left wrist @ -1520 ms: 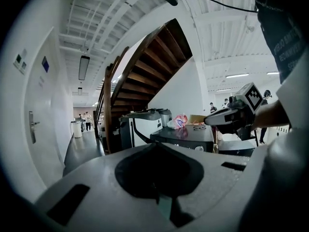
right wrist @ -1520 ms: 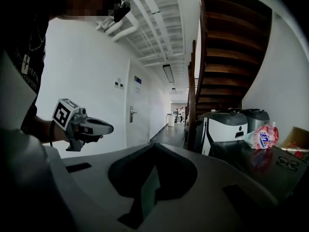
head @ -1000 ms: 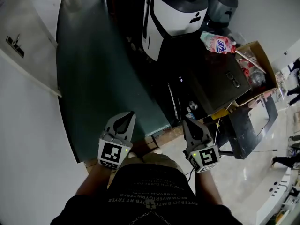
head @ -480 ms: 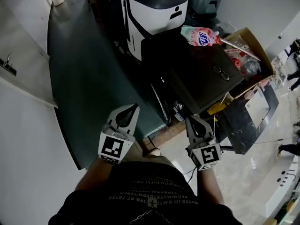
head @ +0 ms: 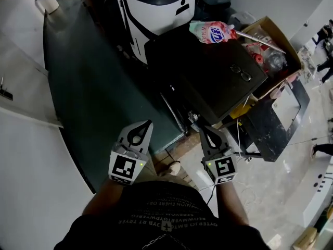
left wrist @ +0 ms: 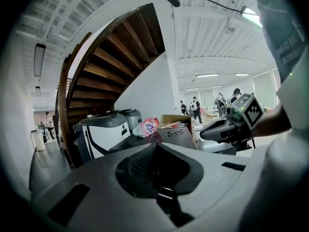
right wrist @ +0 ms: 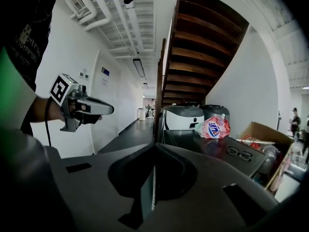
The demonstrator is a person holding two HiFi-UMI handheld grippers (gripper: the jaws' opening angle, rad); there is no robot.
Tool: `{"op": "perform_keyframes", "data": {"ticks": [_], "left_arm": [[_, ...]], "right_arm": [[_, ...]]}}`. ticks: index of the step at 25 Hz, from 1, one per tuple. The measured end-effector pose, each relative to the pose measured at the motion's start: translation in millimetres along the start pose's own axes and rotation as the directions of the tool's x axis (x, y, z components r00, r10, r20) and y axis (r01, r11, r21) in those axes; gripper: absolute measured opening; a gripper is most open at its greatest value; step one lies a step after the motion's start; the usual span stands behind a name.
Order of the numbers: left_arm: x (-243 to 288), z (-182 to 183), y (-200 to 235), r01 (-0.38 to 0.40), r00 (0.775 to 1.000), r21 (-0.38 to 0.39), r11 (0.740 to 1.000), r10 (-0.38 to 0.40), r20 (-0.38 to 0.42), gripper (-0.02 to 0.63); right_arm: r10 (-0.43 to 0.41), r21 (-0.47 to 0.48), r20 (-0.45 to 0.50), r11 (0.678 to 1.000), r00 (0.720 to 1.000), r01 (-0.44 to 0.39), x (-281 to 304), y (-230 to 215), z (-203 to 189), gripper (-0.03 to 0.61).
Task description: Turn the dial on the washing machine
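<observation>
Dim lobby-type room with a dark green floor [head: 93, 87] and a wooden staircase curving overhead.

Head view: both grippers were held out low in front of the person. The left gripper [head: 144, 127] had its fingers together at the tips, nothing between them, and only floor lay under them. The right gripper [head: 205, 131] was closed up too and empty. The washing machine [head: 208, 82], a dark boxy unit, sat just ahead of the right fingertips and off to the right of the left ones. I honestly couldn't pick out the dial on its front from here. A pair of glasses [head: 240, 73] lay on its lid, with a pink pouch [head: 210, 33] at the far edge. A cardboard box [head: 270, 40] stood to its right, and a white-and-black machine [head: 156, 9] stood further out past the fingertips.

Left gripper view: the fingers met in a tight seam, so that gripper [left wrist: 155, 149] was holding nothing. Beyond the tips were the pouch [left wrist: 148, 127], the glasses [left wrist: 176, 132] and the staircase [left wrist: 111, 66]. The right one [left wrist: 205, 133] floated off to the right.

Right gripper view: this gripper [right wrist: 154, 149] also had its fingers pressed flat together, empty. The washing machine top [right wrist: 212, 146] was ahead and slightly right of the tips, well apart from them, carrying the glasses [right wrist: 239, 153] and pouch [right wrist: 215, 128]. The left one [right wrist: 108, 111] was off to the left.
</observation>
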State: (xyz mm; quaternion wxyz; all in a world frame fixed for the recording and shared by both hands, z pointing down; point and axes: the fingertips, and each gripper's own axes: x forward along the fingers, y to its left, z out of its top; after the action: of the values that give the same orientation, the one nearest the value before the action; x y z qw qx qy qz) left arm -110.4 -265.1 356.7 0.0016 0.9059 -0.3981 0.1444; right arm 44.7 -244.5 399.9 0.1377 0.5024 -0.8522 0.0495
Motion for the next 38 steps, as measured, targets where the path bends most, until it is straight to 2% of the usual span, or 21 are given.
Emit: {"op": "perform_keyframes", "data": {"ticks": [11, 15, 18, 25, 28, 31, 34, 38], "left_arm": [[45, -36, -1, 0.089, 0.996, 0.042, 0.995, -0.087, -0.033, 0.003], [53, -56, -4, 0.094, 0.994, 0.013, 0.995, -0.093, -0.057, 0.003], [54, -64, -10, 0.112, 0.991, 0.013, 0.994, -0.111, -0.069, 0.003], [50, -71, -18, 0.116, 0.989, -0.005, 0.993, -0.116, -0.094, 0.003], [45, -70, -17, 0.115, 0.99, 0.027, 0.993, -0.112, -0.081, 0.003], [40, -70, -18, 0.106, 0.99, 0.029, 0.994, -0.103, -0.095, 0.003], [33, -72, -21, 0.101, 0.988, 0.025, 0.995, -0.098, -0.118, 0.003], [27, -68, -23, 0.095, 0.989, 0.039, 0.995, -0.09, -0.117, 0.003]], "right_arm": [[-0.083, -0.032, -0.142, 0.996, 0.986, 0.08, 48, -25, -71, -0.003], [-0.094, -0.04, -0.193, 0.995, 0.977, 0.087, 63, -32, -100, -0.003], [-0.093, -0.047, -0.233, 0.995, 0.968, 0.084, 75, -32, -119, 0.048], [-0.082, -0.045, -0.298, 0.996, 0.951, 0.072, 104, -35, -142, 0.101], [-0.109, -0.062, -0.34, 0.994, 0.934, 0.093, 112, -38, -154, 0.085], [-0.145, -0.063, -0.342, 0.989, 0.929, 0.131, 115, -43, -156, -0.005], [-0.162, -0.079, -0.356, 0.987, 0.92, 0.143, 118, -43, -162, -0.005], [-0.195, -0.119, -0.408, 0.98, 0.892, 0.16, 118, -42, -179, -0.005]]}}
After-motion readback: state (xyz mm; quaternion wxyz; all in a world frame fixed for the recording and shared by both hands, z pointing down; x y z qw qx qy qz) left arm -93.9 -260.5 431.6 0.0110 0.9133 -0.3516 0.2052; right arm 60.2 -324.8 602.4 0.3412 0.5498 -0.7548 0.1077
